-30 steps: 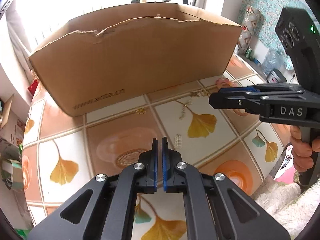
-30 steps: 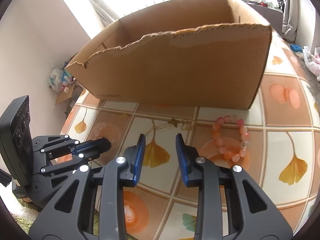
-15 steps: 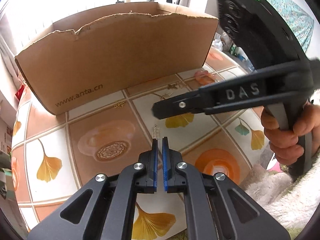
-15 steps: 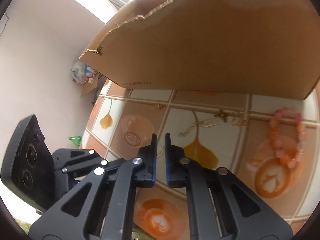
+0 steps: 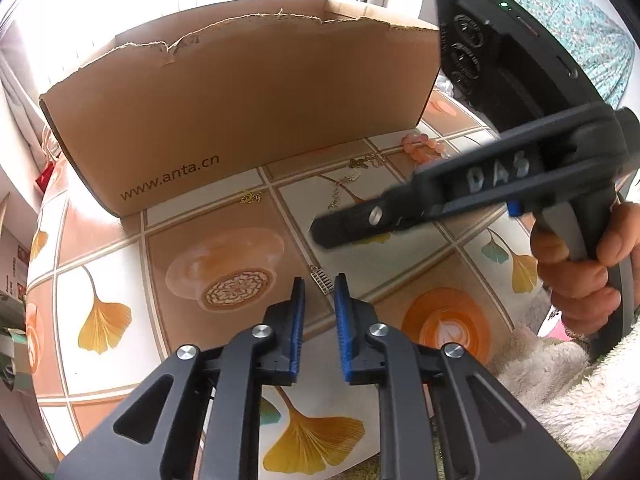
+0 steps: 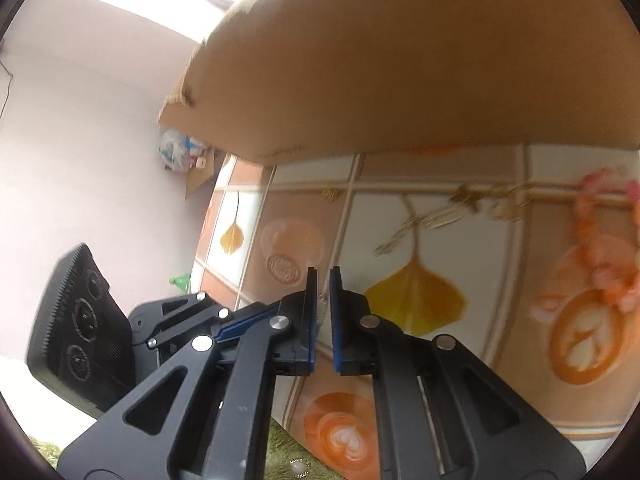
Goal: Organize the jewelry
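Cardboard box [image 5: 240,92], one; grippers, two; pink bead bracelet [image 5: 424,148], one.

The surface [image 5: 224,240], tiled with ginkgo leaves and coffee cups, carries a cardboard box [image 5: 240,112], a pink bead bracelet [image 5: 424,148], gold chains [image 5: 344,188], a gold charm [image 5: 251,197] and a silver pendant [image 5: 322,279].

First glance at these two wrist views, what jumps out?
The torn-edged cardboard box at the back of the tiled tabletop dominates both views. The right gripper, shut, crosses the left wrist view from the right. Below it, the left gripper is opening over a small silver pendant; a pink bead bracelet lies by the box.
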### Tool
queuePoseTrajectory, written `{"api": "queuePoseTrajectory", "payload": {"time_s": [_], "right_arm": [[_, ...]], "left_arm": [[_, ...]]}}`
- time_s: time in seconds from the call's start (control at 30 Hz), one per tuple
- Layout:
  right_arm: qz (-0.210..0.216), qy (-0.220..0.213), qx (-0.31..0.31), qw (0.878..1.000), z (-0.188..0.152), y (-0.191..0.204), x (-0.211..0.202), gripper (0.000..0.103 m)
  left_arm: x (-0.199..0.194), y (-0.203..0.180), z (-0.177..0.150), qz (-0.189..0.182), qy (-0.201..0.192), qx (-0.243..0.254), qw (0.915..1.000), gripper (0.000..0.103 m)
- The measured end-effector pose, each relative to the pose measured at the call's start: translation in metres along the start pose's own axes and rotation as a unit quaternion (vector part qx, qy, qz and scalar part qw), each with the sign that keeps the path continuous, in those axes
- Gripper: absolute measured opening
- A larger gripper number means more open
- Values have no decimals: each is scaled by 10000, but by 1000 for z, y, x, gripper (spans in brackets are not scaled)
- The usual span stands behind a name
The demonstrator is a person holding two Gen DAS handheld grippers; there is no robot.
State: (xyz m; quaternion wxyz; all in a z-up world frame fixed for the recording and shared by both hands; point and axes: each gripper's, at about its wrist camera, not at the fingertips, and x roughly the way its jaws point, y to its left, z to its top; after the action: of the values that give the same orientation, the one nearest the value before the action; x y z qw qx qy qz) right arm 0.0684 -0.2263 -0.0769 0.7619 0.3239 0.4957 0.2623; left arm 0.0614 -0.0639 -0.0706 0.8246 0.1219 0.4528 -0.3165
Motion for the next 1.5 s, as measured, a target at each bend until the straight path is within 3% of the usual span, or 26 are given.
{"api": "queuePoseTrajectory", "payload": {"time_s": [0.37,0.5,0.63,1.1,1.3,1.43,1.5], "right_arm": [[-230,-259,49,9994,-3,-15,-22,7],[-227,-320,38,9992,-4,-20,-29,7],[-260,-367,31,9990,-4,-24,-33,7],[-504,-555,-61,9972,-2,-27,-50,7],[-890,-680,-377,9930,-2,-20,-63,7],[-1353,-709,-752,9854,-1,-6,-58,23],[-1547,-707,-935,9810,-1,-1,-54,23]], "left_arm": [[10,-12,11,295,119,352,9989,20],[13,-25,13,431,197,518,9975,17],[18,-28,21,483,251,463,9974,7],[17,-42,16,618,198,628,9959,5],[1,-31,11,669,126,498,9964,5],[-4,-24,9,691,54,350,9970,5],[-7,-23,7,692,24,316,9971,5]]}}
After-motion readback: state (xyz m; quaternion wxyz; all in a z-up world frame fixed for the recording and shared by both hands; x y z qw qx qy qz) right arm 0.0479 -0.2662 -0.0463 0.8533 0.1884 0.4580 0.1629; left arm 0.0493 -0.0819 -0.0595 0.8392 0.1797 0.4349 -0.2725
